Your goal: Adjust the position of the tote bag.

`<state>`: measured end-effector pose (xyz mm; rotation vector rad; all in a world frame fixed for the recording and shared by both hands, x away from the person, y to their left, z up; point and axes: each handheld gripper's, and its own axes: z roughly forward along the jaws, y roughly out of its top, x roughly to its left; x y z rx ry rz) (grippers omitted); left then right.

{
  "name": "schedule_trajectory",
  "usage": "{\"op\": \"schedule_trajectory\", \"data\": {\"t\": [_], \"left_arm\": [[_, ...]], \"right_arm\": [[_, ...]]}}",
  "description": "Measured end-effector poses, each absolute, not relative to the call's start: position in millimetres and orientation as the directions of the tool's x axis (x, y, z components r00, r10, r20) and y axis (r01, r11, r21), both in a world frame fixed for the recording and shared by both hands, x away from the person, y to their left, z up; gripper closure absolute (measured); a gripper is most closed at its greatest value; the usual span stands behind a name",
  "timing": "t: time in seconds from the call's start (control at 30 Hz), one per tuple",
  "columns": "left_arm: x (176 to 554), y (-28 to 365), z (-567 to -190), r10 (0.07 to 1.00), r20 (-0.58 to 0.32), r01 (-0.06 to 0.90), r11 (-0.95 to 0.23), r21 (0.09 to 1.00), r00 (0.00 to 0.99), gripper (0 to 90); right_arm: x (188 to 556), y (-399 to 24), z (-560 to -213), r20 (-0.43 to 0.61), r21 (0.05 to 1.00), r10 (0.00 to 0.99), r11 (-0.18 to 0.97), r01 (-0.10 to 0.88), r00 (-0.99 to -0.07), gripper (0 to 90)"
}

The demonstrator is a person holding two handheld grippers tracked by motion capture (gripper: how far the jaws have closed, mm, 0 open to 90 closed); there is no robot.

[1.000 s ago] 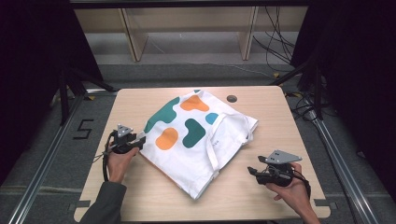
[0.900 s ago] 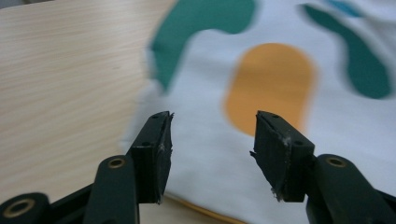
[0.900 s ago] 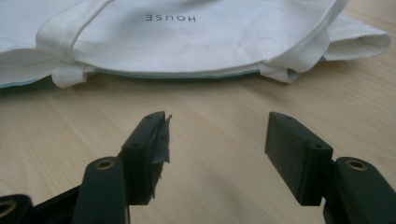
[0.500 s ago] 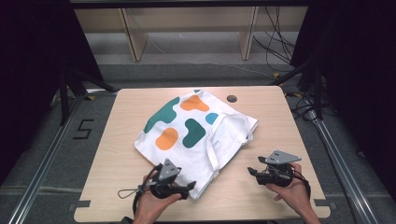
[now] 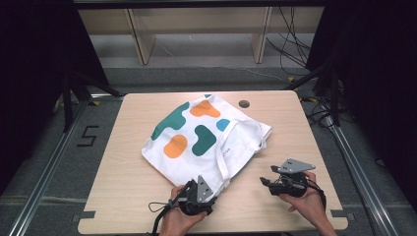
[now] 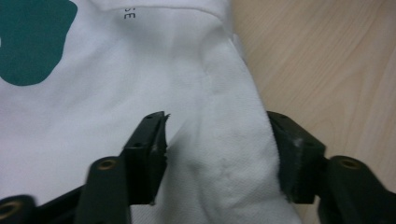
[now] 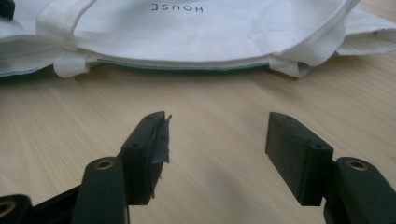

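A white tote bag (image 5: 206, 137) with green, orange and blue blobs lies flat on the wooden table (image 5: 123, 177), its straps (image 5: 231, 147) towards the right. My left gripper (image 5: 201, 186) is at the bag's near corner. In the left gripper view its jaws (image 6: 216, 135) straddle a ridge of the white cloth (image 6: 140, 70); they have just been closing, but still stand wide with the cloth loose between them. My right gripper (image 5: 265, 184) rests open on the bare table to the right of the bag, and its view (image 7: 216, 135) faces the bag's edge (image 7: 187, 28) with nothing between the jaws.
A small dark round disc (image 5: 244, 103) sits near the table's far edge. Wooden shelving (image 5: 196, 29) stands behind the table. Metal rails (image 5: 354, 162) run along both sides, and a "5" (image 5: 87, 136) is marked on the floor at the left.
My left gripper has moved from the bag's left side round to its near corner at the table's front. The bag and the right gripper have stayed put.
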<state>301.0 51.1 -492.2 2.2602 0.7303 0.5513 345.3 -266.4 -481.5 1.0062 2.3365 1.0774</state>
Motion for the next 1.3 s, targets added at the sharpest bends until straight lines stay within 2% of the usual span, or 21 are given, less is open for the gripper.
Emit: {"op": "schedule_trajectory", "data": {"t": [0.03, 0.1, 0.13, 0.17, 0.2, 0.3, 0.33, 0.43, 0.5, 0.7, 0.73, 0.77, 0.8, 1.03, 1.07, 1.17, 1.2, 1.23, 1.27, 1.3], "left_arm": [[300, 53, -492, 0.631, 0.181, 0.339, -0.612, 0.715, 0.755, 50.5], [300, 55, -491, 0.629, 0.196, 0.320, -0.609, 0.725, 0.752, 52.4], [300, 59, -488, 0.618, 0.201, 0.316, -0.621, 0.717, 0.760, 61.1], [300, 61, -489, 0.628, 0.199, 0.314, -0.608, 0.729, 0.753, 61.1], [300, 72, -488, 0.635, 0.208, 0.316, -0.609, 0.728, 0.744, 65.8], [301, 86, -487, 0.643, 0.205, 0.323, -0.604, 0.729, 0.738, 71.0], [302, 101, -484, 0.657, 0.211, 0.326, -0.595, 0.734, 0.724, 71.9], [300, 117, -481, 0.696, 0.200, 0.351, -0.563, 0.748, 0.690, 72.7], [299, 139, -478, 0.705, 0.222, 0.351, -0.569, 0.744, 0.673, 73.8], [294, 173, -480, 0.766, 0.205, 0.392, -0.516, 0.762, 0.609, 74.2], [294, 176, -480, 0.776, 0.204, 0.394, -0.505, 0.768, 0.596, 74.2], [292, 184, -480, 0.782, 0.209, 0.402, -0.506, 0.763, 0.587, 74.4], [292, 187, -481, 0.787, 0.210, 0.399, -0.499, 0.769, 0.580, 74.4], [293, 199, -482, 0.792, 0.207, 0.409, -0.496, 0.766, 0.574, 74.7], [292, 197, -483, 0.815, 0.180, 0.419, -0.456, 0.785, 0.550, 74.7], [293, 199, -483, 0.803, 0.187, 0.414, -0.473, 0.777, 0.567, 74.7], [292, 198, -484, 0.815, 0.161, 0.425, -0.447, 0.787, 0.557, 74.7], [292, 198, -484, 0.815, 0.161, 0.425, -0.447, 0.787, 0.557, 74.7], [293, 202, -482, 0.801, 0.201, 0.425, -0.490, 0.761, 0.564, 74.7], [292, 201, -484, 0.811, 0.171, 0.427, -0.458, 0.780, 0.559, 74.7]], "right_arm": [[345, -266, -482, -0.037, 0.770, 0.740, 0.450, 0.452, -0.672, 39.5], [345, -266, -482, -0.037, 0.770, 0.740, 0.450, 0.453, -0.672, 39.5], [344, -266, -482, -0.029, 0.766, 0.742, 0.447, 0.462, -0.670, 39.5], [344, -266, -482, -0.029, 0.766, 0.742, 0.447, 0.462, -0.670, 39.5], [344, -267, -481, -0.031, 0.768, 0.746, 0.444, 0.462, -0.666, 39.5], [344, -268, -480, -0.032, 0.770, 0.746, 0.443, 0.460, -0.666, 39.5], [345, -270, -480, -0.041, 0.776, 0.749, 0.441, 0.451, -0.662, 39.5], [345, -271, -480, -0.022, 0.769, 0.757, 0.430, 0.472, -0.653, 39.5], [346, -273, -478, -0.044, 0.792, 0.766, 0.418, 0.445, -0.642, 39.5], [347, -276, -476, -0.027, 0.795, 0.783, 0.394, 0.462, -0.621, 39.5], [349, -276, -477, -0.051, 0.802, 0.784, 0.402, 0.443, -0.618, 39.5], [348, -273, -478, -0.028, 0.792, 0.792, 0.390, 0.470, -0.610, 39.5], [352, -274, -479, -0.065, 0.798, 0.779, 0.416, 0.436, -0.624, 39.5], [362, -258, -484, -0.107, 0.771, 0.767, 0.466, 0.434, -0.633, 40.7], [366, -256, -486, -0.122, 0.771, 0.759, 0.479, 0.420, -0.640, 41.6], [374, -248, -491, -0.137, 0.753, 0.750, 0.503, 0.424, -0.647, 42.3], [379, -244, -492, -0.151, 0.745, 0.748, 0.516, 0.423, -0.646, 42.3], [379, -244, -492, -0.151, 0.745, 0.748, 0.516, 0.423, -0.646, 42.3], [381, -242, -492, -0.159, 0.742, 0.749, 0.520, 0.422, -0.643, 42.3], [387, -237, -493, -0.177, 0.735, 0.745, 0.535, 0.417, -0.643, 42.6]]}}
